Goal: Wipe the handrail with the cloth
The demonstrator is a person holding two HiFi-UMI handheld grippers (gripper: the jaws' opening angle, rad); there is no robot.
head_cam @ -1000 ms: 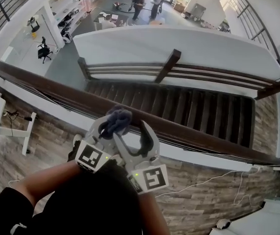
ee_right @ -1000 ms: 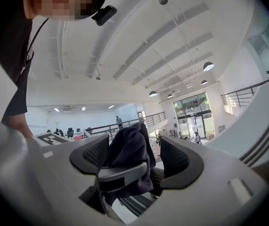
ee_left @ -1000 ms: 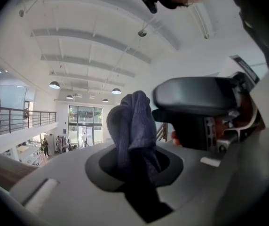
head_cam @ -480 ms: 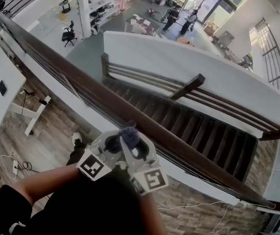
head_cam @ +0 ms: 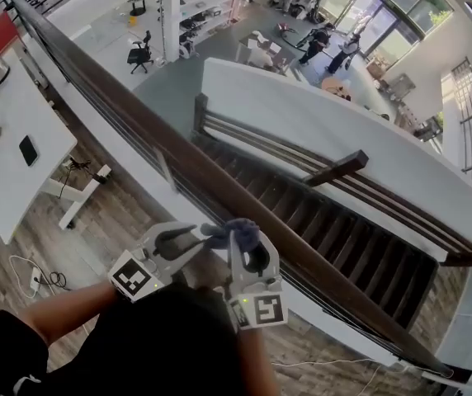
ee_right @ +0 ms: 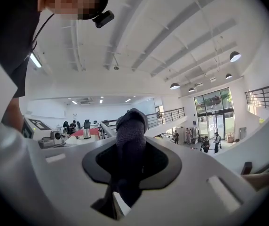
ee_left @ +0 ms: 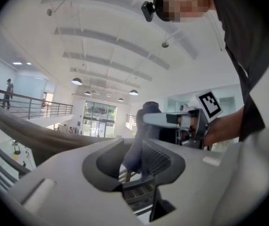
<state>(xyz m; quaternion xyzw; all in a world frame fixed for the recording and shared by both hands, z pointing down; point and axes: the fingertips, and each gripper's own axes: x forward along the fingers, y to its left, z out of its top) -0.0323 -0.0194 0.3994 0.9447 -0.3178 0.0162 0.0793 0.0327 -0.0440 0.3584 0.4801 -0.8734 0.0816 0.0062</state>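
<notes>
In the head view the dark wooden handrail (head_cam: 149,130) runs diagonally from upper left to lower right. A blue-grey cloth (head_cam: 244,229) is bunched at its near edge; whether it touches the rail I cannot tell. My left gripper (head_cam: 209,236) points right and is shut on the cloth (ee_left: 137,147). My right gripper (head_cam: 247,241) points away from me, and its jaws have just been closing with the cloth (ee_right: 130,135) standing between them. Dark gaps still show on both sides of the cloth. The right gripper (ee_left: 172,120) also crosses the left gripper view.
Beyond the rail a dark staircase (head_cam: 335,221) drops to a lower floor where people stand. A white desk (head_cam: 9,151) with small items stands at the left. Cables (head_cam: 34,280) lie on the wooden floor near my feet.
Both grippers have travelled along the rail with the cloth. The right jaws, wide and empty beside the cloth before, have narrowed around it. The left gripper has swung to point at the right one.
</notes>
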